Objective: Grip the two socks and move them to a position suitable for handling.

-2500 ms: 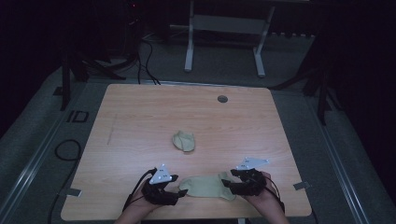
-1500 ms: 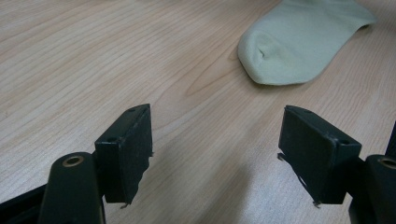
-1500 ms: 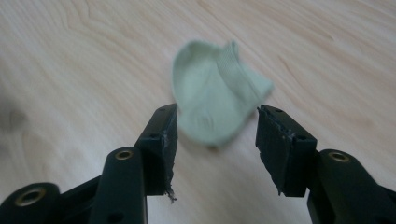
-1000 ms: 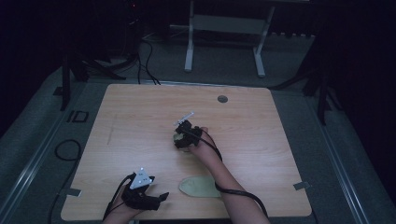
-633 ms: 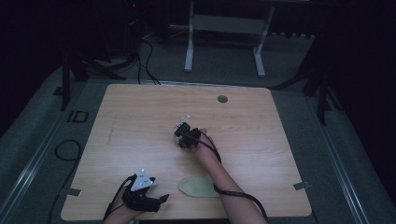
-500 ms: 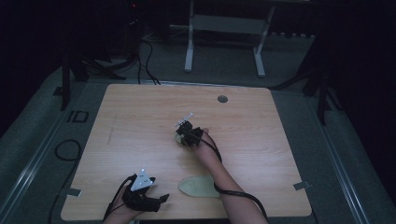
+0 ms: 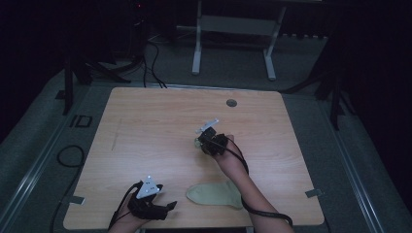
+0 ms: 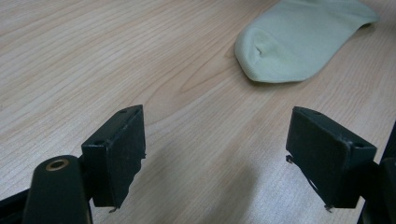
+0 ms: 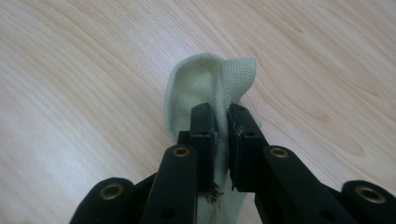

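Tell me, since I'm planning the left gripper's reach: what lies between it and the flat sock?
Nothing: in the left gripper view, only bare table separates the open left gripper from the flat sock.

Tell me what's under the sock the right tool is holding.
Bare wooden table lies around and beyond the pinched sock, which the right tool is shut on. The patch straight beneath the sock is covered by the fabric and the tool, so it can't be checked.

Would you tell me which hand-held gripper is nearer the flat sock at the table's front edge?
Left. The left hand-held gripper sits just beside the flat sock; the right hand-held gripper is farther back, mid-table.
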Demonstrator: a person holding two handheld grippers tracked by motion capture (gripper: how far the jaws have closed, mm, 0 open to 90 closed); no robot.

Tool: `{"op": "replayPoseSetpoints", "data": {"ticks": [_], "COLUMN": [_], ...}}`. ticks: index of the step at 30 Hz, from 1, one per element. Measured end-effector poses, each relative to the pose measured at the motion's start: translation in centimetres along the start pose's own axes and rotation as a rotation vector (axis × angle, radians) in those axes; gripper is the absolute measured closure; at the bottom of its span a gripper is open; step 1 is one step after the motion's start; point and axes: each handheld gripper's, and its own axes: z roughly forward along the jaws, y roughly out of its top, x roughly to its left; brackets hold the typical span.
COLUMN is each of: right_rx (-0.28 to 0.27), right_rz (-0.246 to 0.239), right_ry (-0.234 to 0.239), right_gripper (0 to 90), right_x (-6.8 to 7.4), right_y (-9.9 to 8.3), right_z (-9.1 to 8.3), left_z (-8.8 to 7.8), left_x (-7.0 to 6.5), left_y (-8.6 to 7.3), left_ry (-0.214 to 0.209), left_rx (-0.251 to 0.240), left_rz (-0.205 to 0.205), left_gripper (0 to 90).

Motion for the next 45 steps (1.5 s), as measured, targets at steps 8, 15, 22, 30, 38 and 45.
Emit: {"op": "replayPoseSetpoints", "data": {"ticks": [8, 15, 22, 30, 38, 45], "right_rx": [-0.048, -0.062, -0.028, 0.017, -0.007, -0.063], "right_rz": [0.044, 0.064, 0.097, 0.126, 0.191, 0.137], "right_ry": [-0.022, -0.042, -0.014, -0.026, 0.052, 0.096], "right_gripper": [81.5, 81.4, 81.4, 79.2, 54.5, 55.0], "right_x": [0.3, 1.3, 2.5, 3.5, 3.8, 2.8], "right_y": [-2.9, -5.2, -6.7, -6.4, -5.6, -5.0], "right_z": [-3.3, -3.9, -1.7, 1.7, 2.0, -1.2], "left_z": [0.1, 0.1, 0.5, 0.5, 0.7, 0.7], "left_x": [-0.2, -0.2, -0.2, -0.2, -0.4, -0.3], "left_y": [0.1, 0.1, 0.0, 0.0, 0.6, 2.5], "left_ry": [-0.014, -0.02, -0.014, -0.028, -0.031, -0.053], "left_rx": [0.001, -0.009, 0.014, 0.003, -0.013, -0.043], "left_rz": [0.006, 0.002, 0.004, 0.015, 0.025, 0.056], "left_gripper": [19.9, 19.8, 19.9, 20.5, 20.5, 44.2]}}
